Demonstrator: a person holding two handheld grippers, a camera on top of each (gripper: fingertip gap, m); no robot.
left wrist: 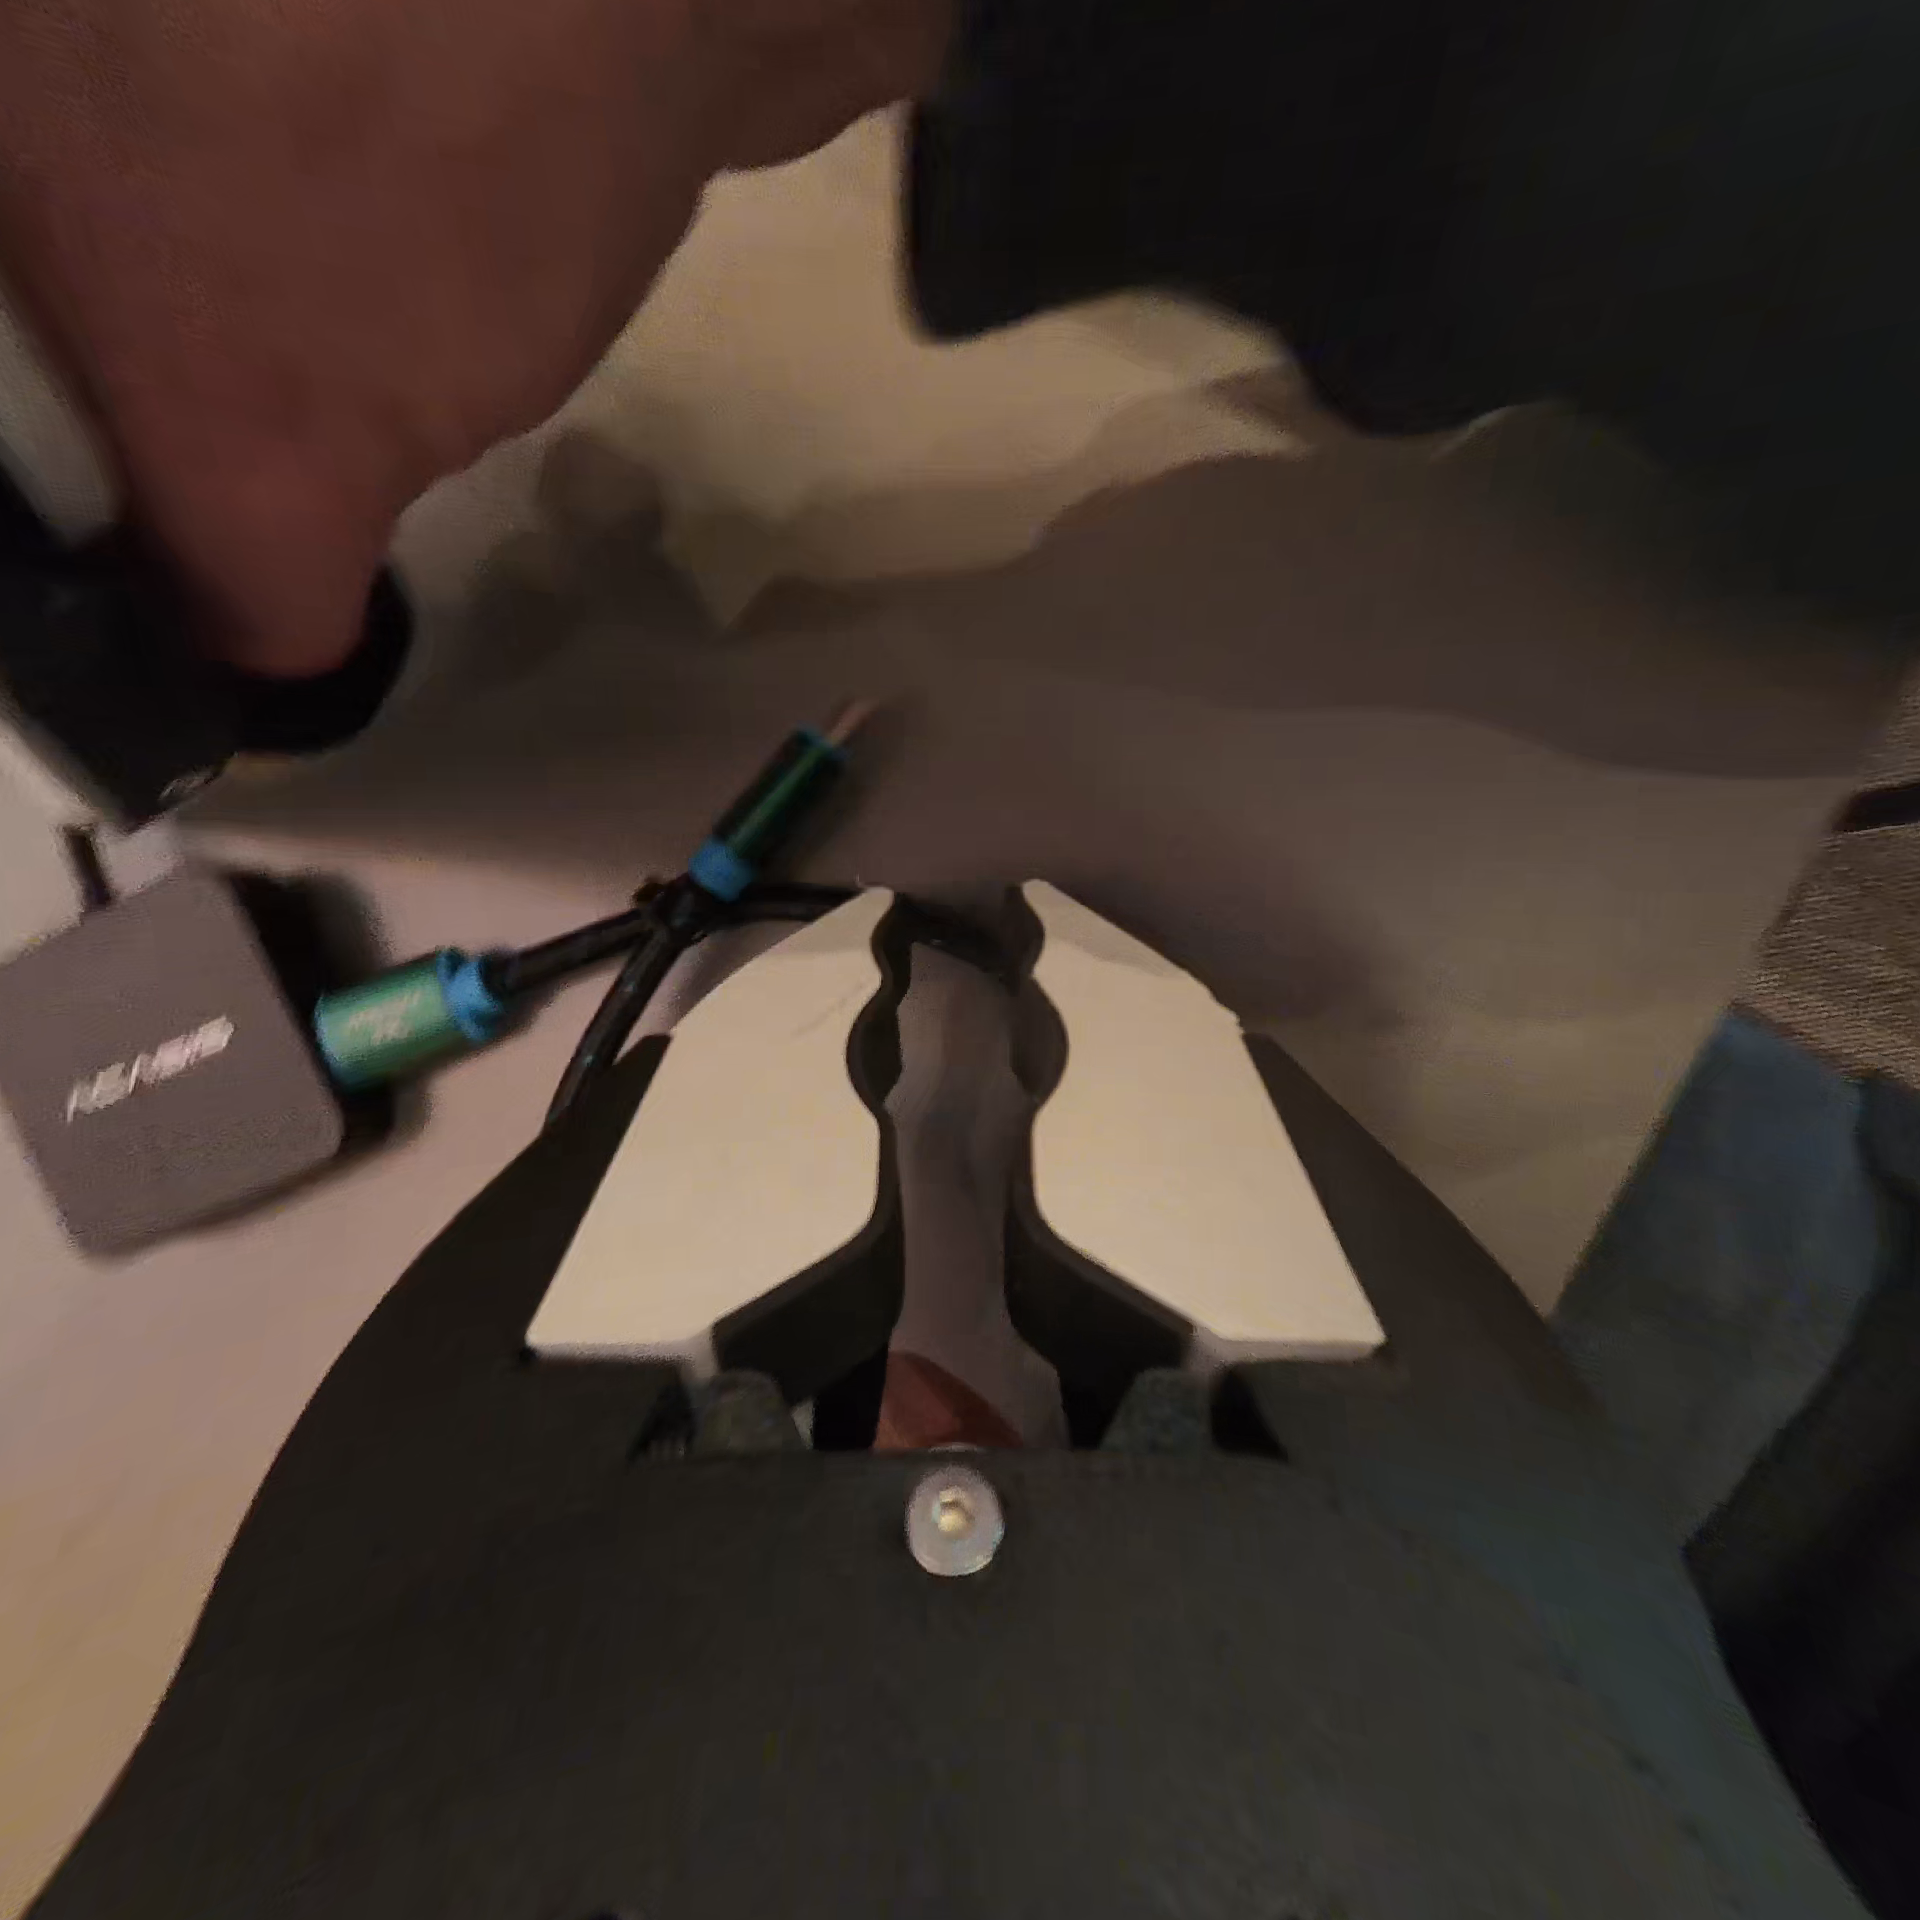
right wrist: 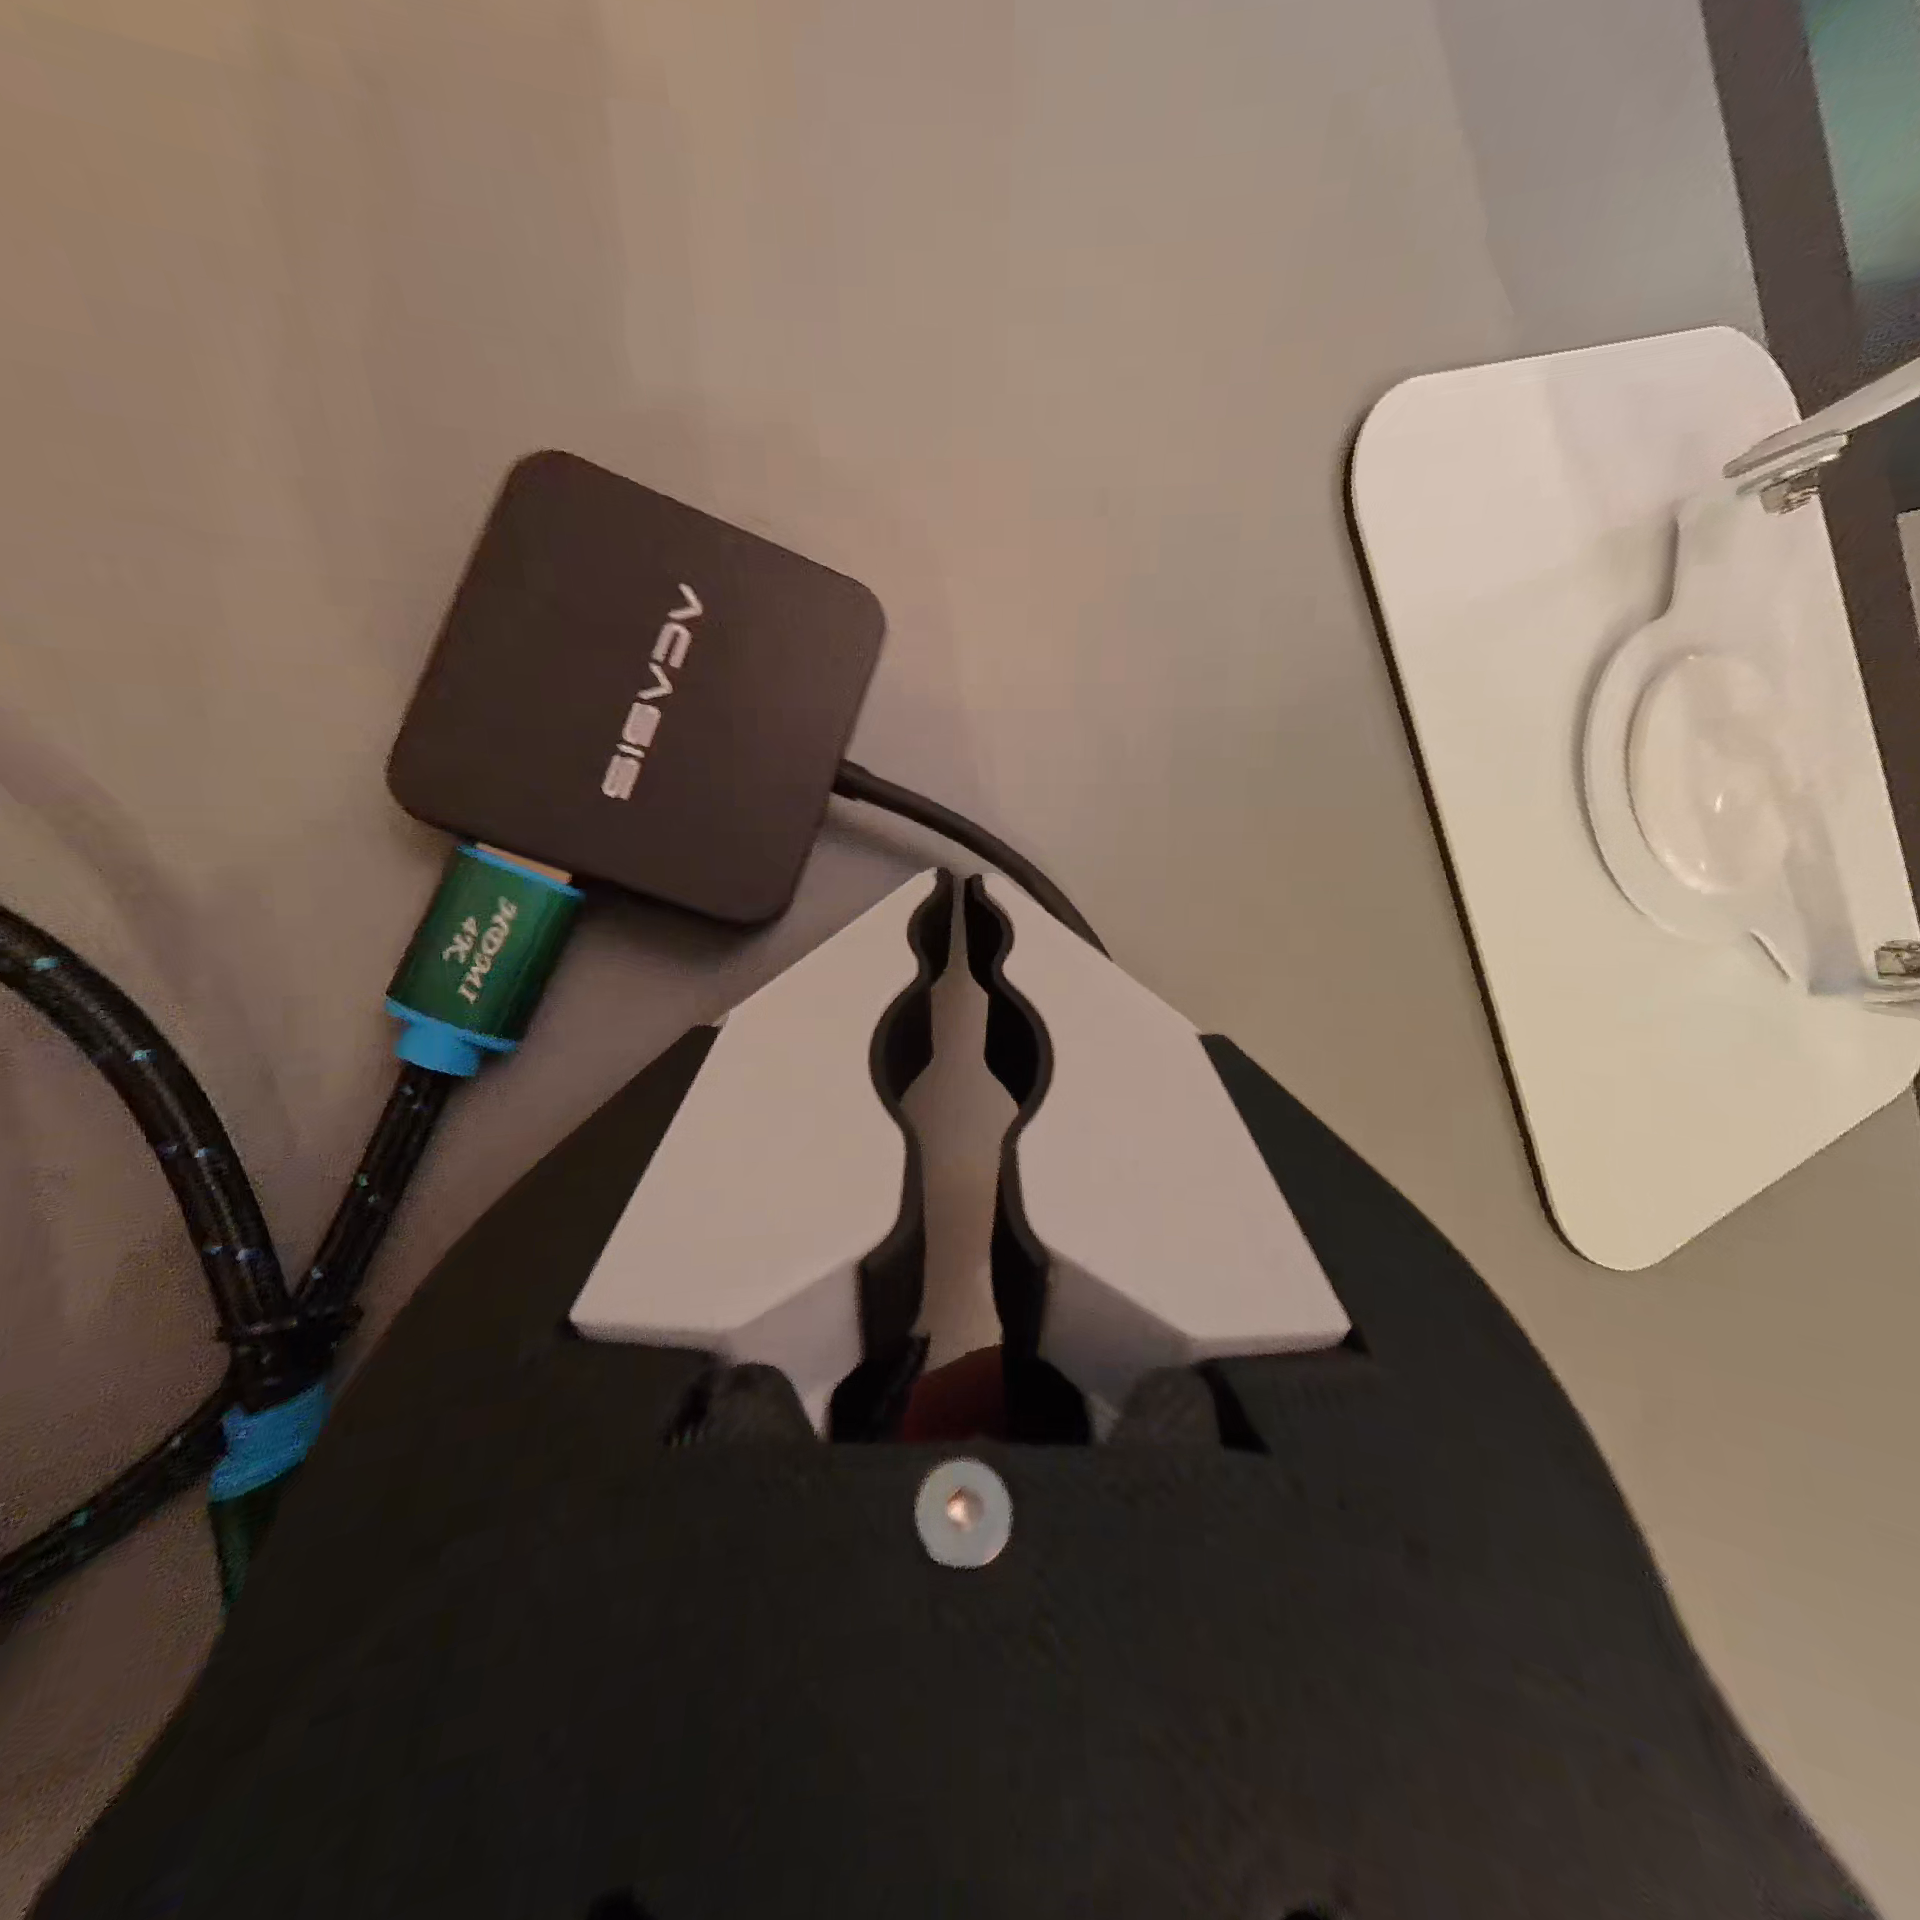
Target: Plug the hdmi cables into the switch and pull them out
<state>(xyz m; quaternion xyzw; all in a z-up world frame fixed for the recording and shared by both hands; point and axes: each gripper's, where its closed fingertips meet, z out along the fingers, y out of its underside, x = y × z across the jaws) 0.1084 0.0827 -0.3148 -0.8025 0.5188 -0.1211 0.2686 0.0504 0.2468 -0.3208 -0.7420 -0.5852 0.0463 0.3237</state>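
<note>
Hand-held gripper (right wrist: 958,883) — switch (right wrist: 636,686) just left

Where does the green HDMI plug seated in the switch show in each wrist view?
Left wrist view: green plug at left-centre, against the near edge of the dark switch, left of the left gripper.
Right wrist view: green plug at left-centre, entering the switch's lower-left edge, left of the right gripper.
Shared landmark: the square switch.
</note>
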